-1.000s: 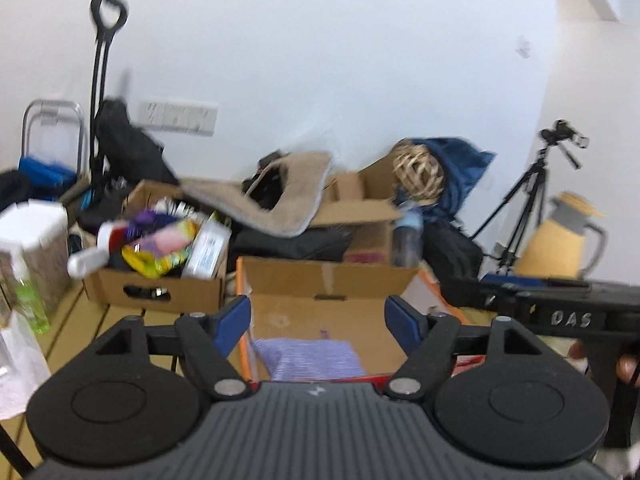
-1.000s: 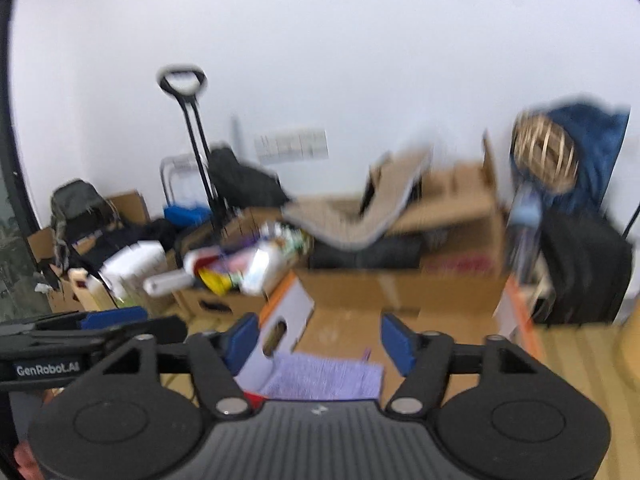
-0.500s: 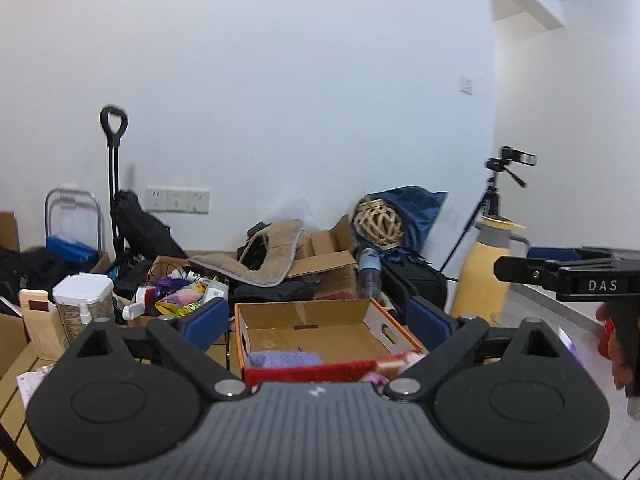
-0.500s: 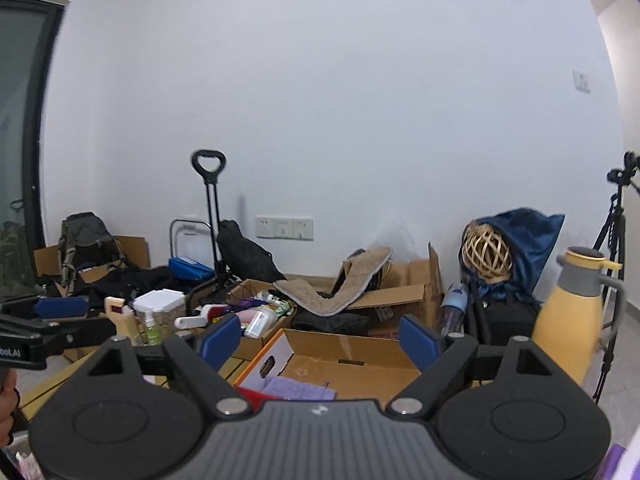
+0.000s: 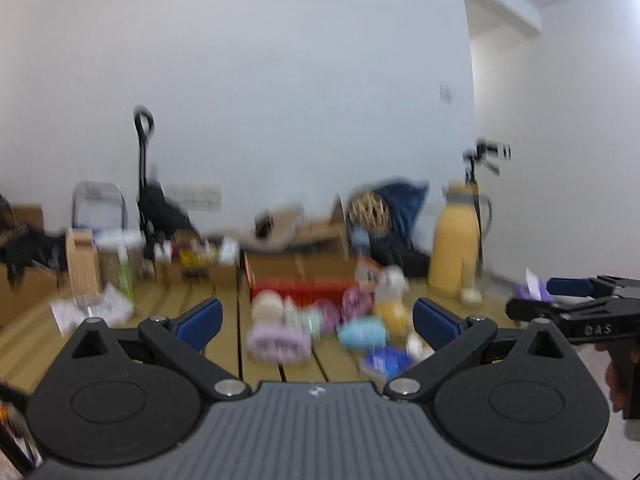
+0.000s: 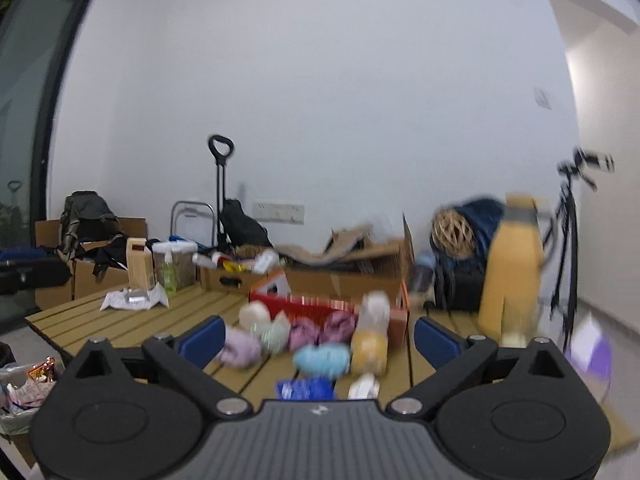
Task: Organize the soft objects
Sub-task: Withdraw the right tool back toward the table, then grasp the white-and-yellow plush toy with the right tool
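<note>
Soft objects (image 6: 320, 344) lie heaped on the bench (image 6: 132, 320) just before the red-fronted box (image 6: 320, 307), probably their destination; both the left tool (image 5: 316, 320) and right tool (image 6: 316, 338) hover spread, holding nothing.

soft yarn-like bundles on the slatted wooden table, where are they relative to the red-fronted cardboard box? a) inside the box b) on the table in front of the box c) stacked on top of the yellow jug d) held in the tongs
b: the soft yarn-like bundles lie on the slatted wooden table in front of the red-fronted cardboard box, and both the left tongs and right tongs are open and empty.
</note>
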`<control>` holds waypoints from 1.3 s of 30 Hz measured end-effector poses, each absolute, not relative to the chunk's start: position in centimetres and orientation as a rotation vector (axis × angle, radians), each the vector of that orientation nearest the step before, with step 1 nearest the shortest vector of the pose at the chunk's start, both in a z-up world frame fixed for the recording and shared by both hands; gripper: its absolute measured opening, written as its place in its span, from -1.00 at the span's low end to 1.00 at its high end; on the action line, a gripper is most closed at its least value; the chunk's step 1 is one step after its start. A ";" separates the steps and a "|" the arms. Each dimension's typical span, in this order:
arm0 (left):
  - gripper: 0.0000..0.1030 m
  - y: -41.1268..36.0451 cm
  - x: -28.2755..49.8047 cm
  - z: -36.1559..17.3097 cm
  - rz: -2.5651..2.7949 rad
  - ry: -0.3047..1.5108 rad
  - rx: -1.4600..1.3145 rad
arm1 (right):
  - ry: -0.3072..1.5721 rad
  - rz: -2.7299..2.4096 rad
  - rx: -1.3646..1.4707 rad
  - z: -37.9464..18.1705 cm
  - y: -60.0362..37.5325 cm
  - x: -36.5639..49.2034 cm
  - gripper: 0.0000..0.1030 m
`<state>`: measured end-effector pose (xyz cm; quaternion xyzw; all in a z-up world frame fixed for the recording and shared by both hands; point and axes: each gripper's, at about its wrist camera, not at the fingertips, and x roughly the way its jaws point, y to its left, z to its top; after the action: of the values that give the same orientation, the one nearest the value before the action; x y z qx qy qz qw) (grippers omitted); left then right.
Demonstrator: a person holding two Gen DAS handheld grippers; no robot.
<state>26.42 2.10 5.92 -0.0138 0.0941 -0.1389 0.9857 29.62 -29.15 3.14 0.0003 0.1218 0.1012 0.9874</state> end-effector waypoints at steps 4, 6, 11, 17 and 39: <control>1.00 2.1 28.1 4.9 -0.258 0.215 -0.029 | 0.293 0.202 -0.022 1.8 -28.0 30.8 0.96; 1.00 2.4 29.3 3.9 -0.257 0.244 -0.065 | 0.306 0.220 0.003 1.0 -27.7 31.5 0.96; 1.00 3.1 34.1 1.1 -0.220 0.342 -0.124 | 0.369 0.211 0.008 -1.6 -26.6 34.7 0.96; 1.00 3.3 41.4 -1.0 -0.194 0.421 -0.162 | 0.422 0.223 0.125 -3.5 -27.6 40.6 0.74; -0.05 -19.3 65.8 -0.2 -0.622 0.541 0.016 | 0.540 0.122 0.074 -7.8 -33.5 59.5 -0.15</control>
<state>65.82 -19.34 -0.22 0.0078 0.2631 -0.3020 0.9162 59.48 -33.52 -7.75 0.0365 0.2665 0.0604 0.9612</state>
